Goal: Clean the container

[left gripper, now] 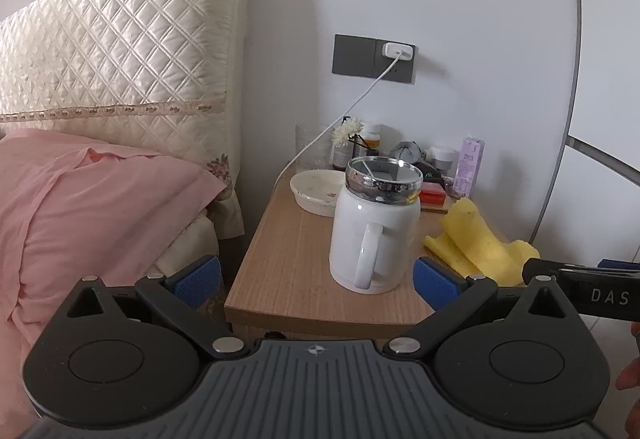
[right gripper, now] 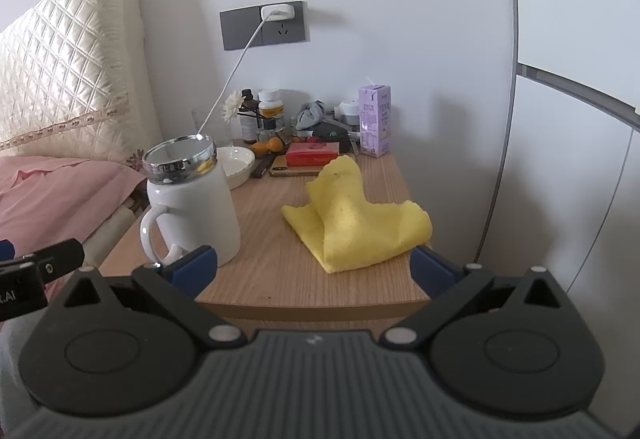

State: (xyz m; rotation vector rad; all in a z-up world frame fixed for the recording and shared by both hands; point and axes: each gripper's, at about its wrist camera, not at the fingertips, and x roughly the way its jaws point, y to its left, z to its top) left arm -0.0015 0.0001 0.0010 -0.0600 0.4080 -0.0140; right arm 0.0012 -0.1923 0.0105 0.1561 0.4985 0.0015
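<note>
A wooden bedside table (right gripper: pixel 276 259) is set against a white wall beside a bed; a white mug (left gripper: pixel 374 227) (chrome-rimmed, handle toward the cameras) stands upright near its front edge, a crumpled yellow cloth (right gripper: pixel 356 223) just beside it; the left gripper (left gripper: pixel 318 283) and right gripper (right gripper: pixel 314 265) are held wide apart, nothing gripped.

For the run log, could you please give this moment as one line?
stage: pre-grasp | left gripper: open, facing mug | right gripper: open, facing yellow cloth | nothing held
</note>
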